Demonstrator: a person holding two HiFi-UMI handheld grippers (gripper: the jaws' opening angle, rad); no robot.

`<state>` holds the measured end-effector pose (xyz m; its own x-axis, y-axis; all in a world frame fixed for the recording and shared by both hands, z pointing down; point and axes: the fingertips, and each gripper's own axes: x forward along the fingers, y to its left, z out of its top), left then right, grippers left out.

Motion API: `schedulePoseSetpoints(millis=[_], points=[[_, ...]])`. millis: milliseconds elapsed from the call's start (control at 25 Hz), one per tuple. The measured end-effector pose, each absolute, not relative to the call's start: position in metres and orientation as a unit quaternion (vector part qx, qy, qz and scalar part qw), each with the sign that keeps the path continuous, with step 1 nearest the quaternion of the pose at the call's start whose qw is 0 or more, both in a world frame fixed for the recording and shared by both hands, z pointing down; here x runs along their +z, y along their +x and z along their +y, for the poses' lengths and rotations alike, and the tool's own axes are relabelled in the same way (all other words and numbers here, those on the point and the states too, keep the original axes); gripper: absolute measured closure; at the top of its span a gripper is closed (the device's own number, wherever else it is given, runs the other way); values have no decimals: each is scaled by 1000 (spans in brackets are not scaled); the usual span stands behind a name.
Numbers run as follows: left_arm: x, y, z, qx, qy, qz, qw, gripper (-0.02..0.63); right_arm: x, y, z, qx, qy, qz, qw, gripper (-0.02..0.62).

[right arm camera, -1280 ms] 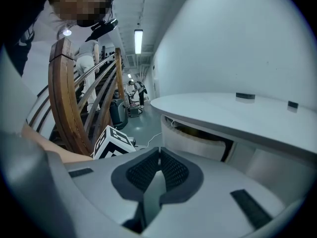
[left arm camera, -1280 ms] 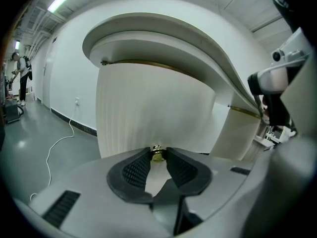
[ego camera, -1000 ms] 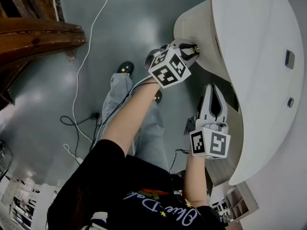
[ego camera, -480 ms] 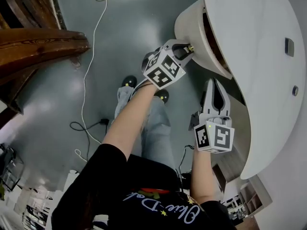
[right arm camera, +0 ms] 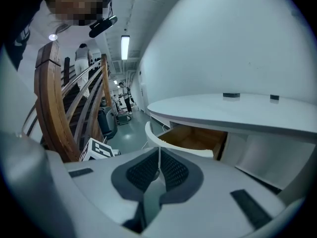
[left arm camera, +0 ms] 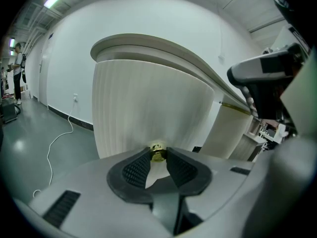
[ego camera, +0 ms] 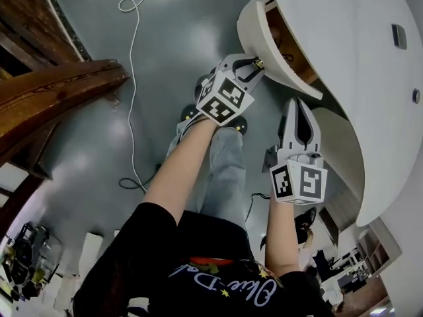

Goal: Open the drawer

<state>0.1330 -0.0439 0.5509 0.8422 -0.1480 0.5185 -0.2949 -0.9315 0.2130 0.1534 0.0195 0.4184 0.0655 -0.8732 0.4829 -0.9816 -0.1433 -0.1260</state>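
A curved white drawer (ego camera: 254,28) stands pulled out from under the white desk (ego camera: 357,65), and its wooden inside (ego camera: 291,41) shows. My left gripper (ego camera: 255,64) is shut on the small brass knob (left arm camera: 157,152) on the ribbed drawer front (left arm camera: 148,108); both pads (left arm camera: 136,168) press the knob's sides. My right gripper (ego camera: 299,107) hangs to the right, below the desk edge, shut with nothing in it. In the right gripper view its pads (right arm camera: 171,170) meet, and beyond them lies the open drawer (right arm camera: 195,139).
A wooden stair railing (ego camera: 59,91) runs along the left. A white cable (ego camera: 132,78) trails over the grey floor. The person's legs and shoes (ego camera: 192,114) are below the drawer. Two small dark fittings (ego camera: 398,36) sit on the desk top.
The drawer has slid further out, so more of its wooden inside shows. My left gripper came back with the knob in it. The right gripper stayed about where it was.
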Motion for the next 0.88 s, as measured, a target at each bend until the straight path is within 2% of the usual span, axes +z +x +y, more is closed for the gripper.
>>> schedulePoseSetpoints(millis=[880], points=[[555,107,-29,266,946,-105,151,508,407,149,35,225,748,-615,112,584]])
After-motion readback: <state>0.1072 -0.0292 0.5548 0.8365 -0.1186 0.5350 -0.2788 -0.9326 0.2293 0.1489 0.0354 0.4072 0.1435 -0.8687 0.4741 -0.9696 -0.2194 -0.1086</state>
